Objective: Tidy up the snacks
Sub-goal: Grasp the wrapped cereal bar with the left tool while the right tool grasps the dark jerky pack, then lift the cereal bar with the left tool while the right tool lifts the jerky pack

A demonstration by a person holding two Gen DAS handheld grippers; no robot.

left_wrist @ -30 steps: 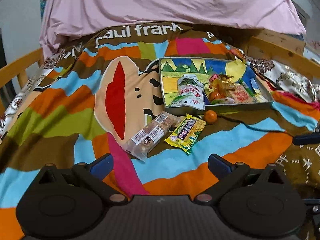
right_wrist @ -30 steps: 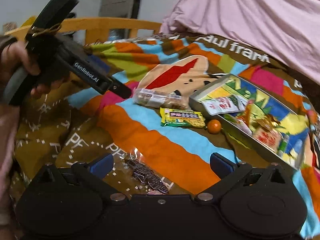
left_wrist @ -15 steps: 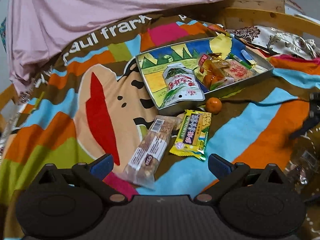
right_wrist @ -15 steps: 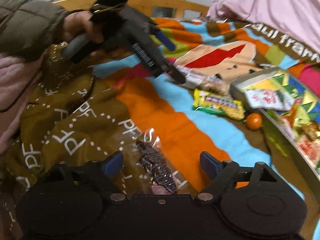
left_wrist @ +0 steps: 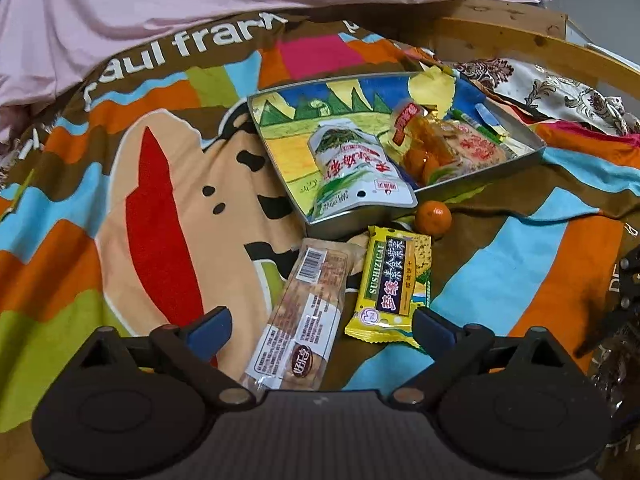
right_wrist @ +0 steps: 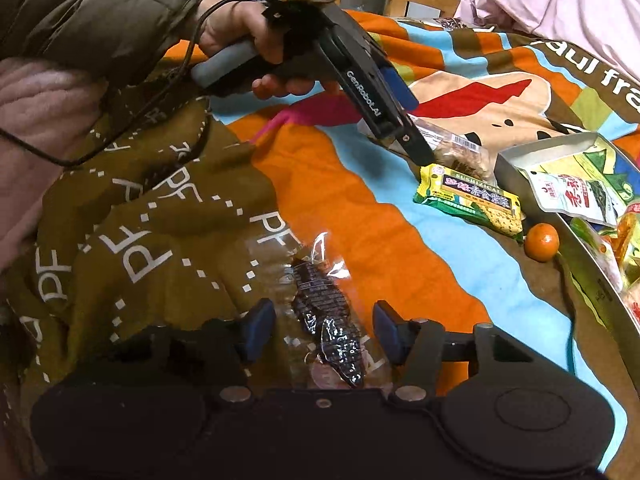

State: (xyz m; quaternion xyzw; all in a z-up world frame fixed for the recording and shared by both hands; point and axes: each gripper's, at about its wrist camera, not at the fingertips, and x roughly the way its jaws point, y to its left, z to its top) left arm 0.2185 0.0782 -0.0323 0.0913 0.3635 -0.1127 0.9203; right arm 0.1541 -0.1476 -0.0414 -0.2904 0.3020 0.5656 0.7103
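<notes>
Both grippers lowered: left gripper [left_wrist: 322, 326] over snack bar [left_wrist: 298, 318].

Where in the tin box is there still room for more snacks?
The tin box has bare floor along its left and back sides, left of and behind the white pouch. Its right half is crowded: the orange sweets bag and red-print packet overlap there. Near the front wall there's no room.
</notes>
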